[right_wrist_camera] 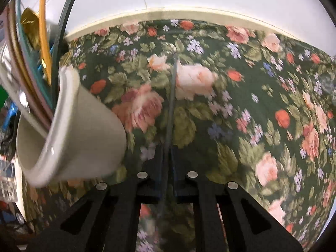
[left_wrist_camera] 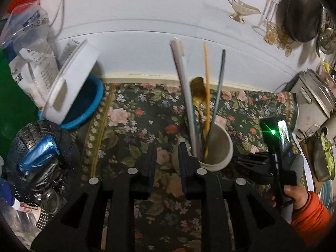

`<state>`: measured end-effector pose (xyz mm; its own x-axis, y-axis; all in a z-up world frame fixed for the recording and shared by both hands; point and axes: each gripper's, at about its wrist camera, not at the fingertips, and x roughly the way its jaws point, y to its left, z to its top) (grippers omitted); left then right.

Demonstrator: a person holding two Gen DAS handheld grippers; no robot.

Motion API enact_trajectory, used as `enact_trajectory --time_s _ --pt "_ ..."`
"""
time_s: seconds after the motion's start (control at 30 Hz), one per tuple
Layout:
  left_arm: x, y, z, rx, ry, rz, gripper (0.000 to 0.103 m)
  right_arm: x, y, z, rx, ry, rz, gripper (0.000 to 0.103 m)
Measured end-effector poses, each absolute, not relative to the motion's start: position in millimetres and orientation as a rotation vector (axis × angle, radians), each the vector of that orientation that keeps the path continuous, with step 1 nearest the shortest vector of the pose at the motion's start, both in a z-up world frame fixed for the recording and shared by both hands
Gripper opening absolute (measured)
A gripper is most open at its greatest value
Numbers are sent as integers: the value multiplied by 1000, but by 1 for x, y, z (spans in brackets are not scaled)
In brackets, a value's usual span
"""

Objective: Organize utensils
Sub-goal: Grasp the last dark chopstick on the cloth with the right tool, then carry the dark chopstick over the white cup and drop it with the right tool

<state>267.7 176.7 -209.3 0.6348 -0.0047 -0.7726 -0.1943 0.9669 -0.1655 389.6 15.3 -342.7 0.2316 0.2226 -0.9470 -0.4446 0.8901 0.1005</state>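
A grey cup [left_wrist_camera: 218, 145] stands on the floral cloth and holds several long utensils: a grey-pink stick [left_wrist_camera: 182, 88], an orange chopstick [left_wrist_camera: 206, 88], a dark chopstick [left_wrist_camera: 220, 88] and a gold spoon [left_wrist_camera: 198, 92]. My left gripper [left_wrist_camera: 167, 157] is open, its right finger touching the cup's left rim. The right gripper shows at the right of the left wrist view [left_wrist_camera: 252, 161]. In the right wrist view the cup [right_wrist_camera: 79, 134] is at the left. My right gripper [right_wrist_camera: 168, 157] is shut on a thin dark chopstick [right_wrist_camera: 171, 105] that points forward over the cloth.
A white tub lid [left_wrist_camera: 71, 79] leans on a blue bowl [left_wrist_camera: 90, 105] at the left, near a black perforated basket [left_wrist_camera: 42, 147] and plastic bags. A metal box [left_wrist_camera: 310, 103] and a dark pot [left_wrist_camera: 302, 12] stand at the right. A white wall runs behind the cloth.
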Motion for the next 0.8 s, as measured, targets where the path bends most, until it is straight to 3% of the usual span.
enact_trajectory --time_s 0.4,0.8 --pt "272 125 -214 -194 921 -6 19 350 -62 -325 -115 1307 443 6" --pt "253 135 -192 -220 861 66 19 350 -48 -224 0 1040 551 6"
